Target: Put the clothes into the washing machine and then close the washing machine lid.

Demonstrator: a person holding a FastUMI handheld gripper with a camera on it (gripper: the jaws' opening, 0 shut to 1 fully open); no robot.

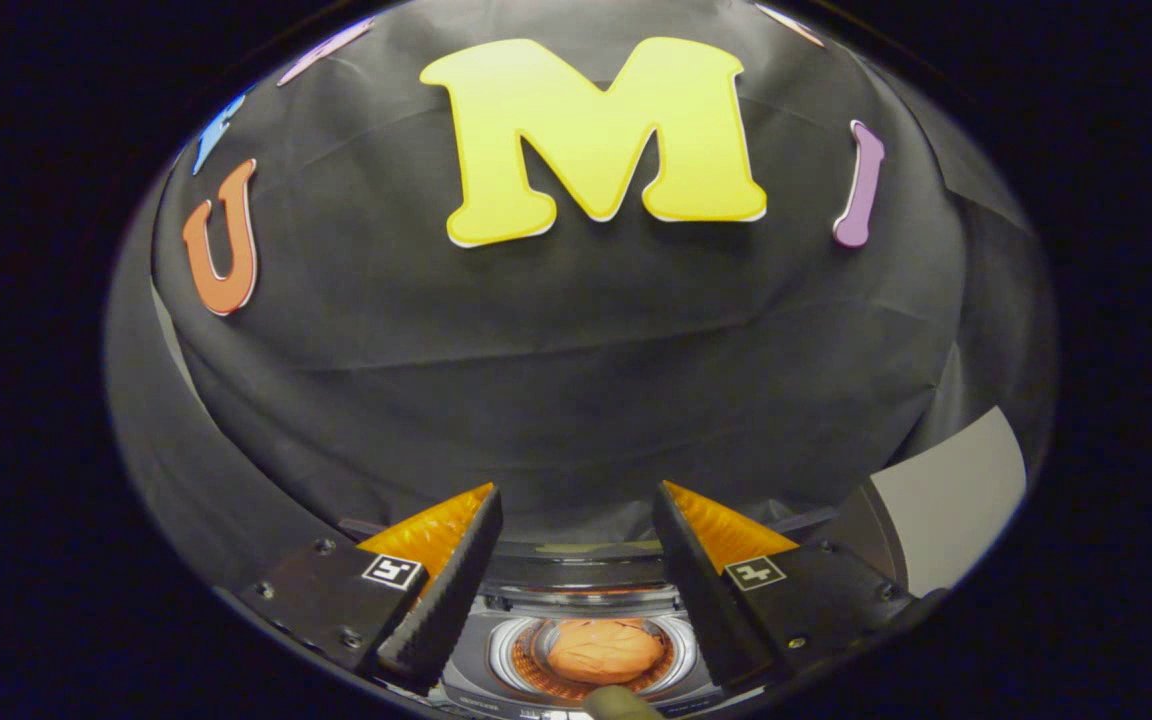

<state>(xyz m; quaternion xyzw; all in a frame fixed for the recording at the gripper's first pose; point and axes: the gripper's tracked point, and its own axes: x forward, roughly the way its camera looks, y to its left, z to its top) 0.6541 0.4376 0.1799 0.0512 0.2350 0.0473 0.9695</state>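
My gripper [576, 500] is open, its two fingers spread wide with nothing between them. Below and between the fingers sits a small top-loading washing machine [496, 655], seen from above. Its round drum opening holds an orange garment [604, 650] bunched inside. The lid [576, 570] stands raised at the back of the machine, just behind the drum. A small rounded olive object [621, 703] pokes in at the near edge of the machine; what it is cannot be told.
The black cloth wall [556, 370] hangs close behind the machine. A pale grey panel [951, 495] stands to the right, beyond the right finger.
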